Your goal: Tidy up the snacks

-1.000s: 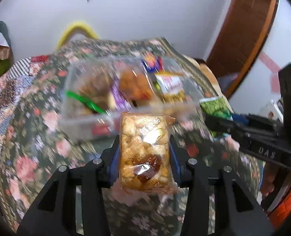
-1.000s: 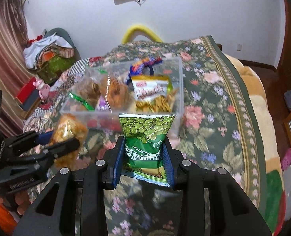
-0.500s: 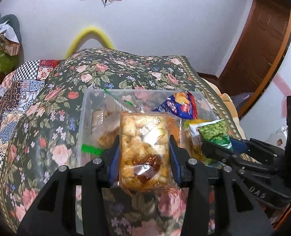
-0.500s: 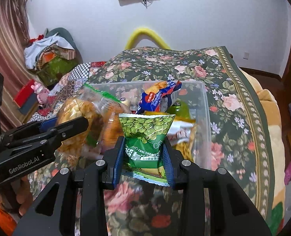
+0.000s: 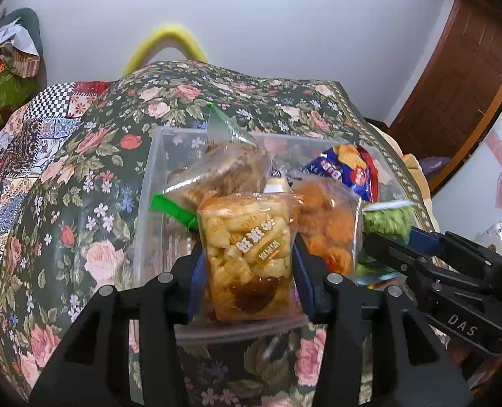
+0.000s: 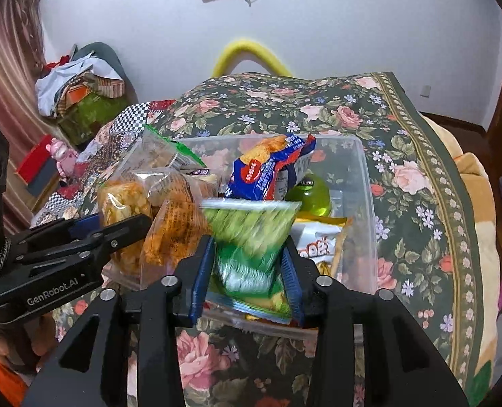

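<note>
Left wrist view showed the left tool (image 5: 249,264) clamped on a clear soft bag of yellow puffed snacks with a dark red piece at the bottom (image 5: 249,254). The bag was held upright by its two side edges, over the near wall of the clear plastic box (image 5: 149,176) on the flowery bed cover (image 5: 81,169).

In the right wrist view, the right tool (image 6: 249,271) was clamped on a green crinkly bag of peas (image 6: 251,237), over the near right part of the same box. That bag looked blurry.

The box already held other snacks: a blue and red packet (image 6: 267,169) at the far side and a clear bag of orange snacks (image 5: 325,224) in the middle.

Both bags looked light, soft and puffy. The snacks inside would likely break if squeezed hard. The shiny wrap could slip. A gentle hold low on the sides, where the bag is full, seemed best.
</note>
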The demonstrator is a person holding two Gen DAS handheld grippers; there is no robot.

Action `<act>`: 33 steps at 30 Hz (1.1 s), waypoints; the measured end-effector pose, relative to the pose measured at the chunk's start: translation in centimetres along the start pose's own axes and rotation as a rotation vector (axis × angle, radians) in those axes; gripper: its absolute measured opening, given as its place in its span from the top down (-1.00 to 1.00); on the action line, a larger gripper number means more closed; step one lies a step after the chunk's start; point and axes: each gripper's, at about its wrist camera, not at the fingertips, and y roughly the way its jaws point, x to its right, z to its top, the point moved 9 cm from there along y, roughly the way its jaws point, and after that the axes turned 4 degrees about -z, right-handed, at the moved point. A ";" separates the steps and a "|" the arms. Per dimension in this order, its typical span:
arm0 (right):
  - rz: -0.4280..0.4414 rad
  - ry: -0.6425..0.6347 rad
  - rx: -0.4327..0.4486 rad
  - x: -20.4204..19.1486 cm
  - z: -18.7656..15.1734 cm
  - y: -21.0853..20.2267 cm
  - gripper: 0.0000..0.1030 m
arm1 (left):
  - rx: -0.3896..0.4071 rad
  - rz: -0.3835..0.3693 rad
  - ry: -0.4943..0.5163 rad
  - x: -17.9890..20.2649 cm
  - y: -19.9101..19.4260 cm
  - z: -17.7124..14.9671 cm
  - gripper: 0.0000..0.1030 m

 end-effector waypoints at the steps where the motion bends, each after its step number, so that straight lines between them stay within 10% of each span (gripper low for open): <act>1: 0.001 0.006 -0.001 0.1 0.0 -0.2 0.19 | 0.000 0.004 0.002 0.0 -0.3 -0.1 0.07; 11: -0.014 0.016 0.081 0.4 1.0 -5.7 0.18 | 0.100 -0.004 0.071 2.3 -7.3 0.5 0.03; 25: -0.006 -0.021 0.392 -2.9 2.5 -21.5 0.18 | 0.440 0.010 0.209 8.5 -24.7 1.4 0.03; 33: -0.016 -0.055 0.506 -4.6 1.0 -26.0 -0.36 | 0.567 0.013 0.208 9.8 -30.6 -0.3 -0.59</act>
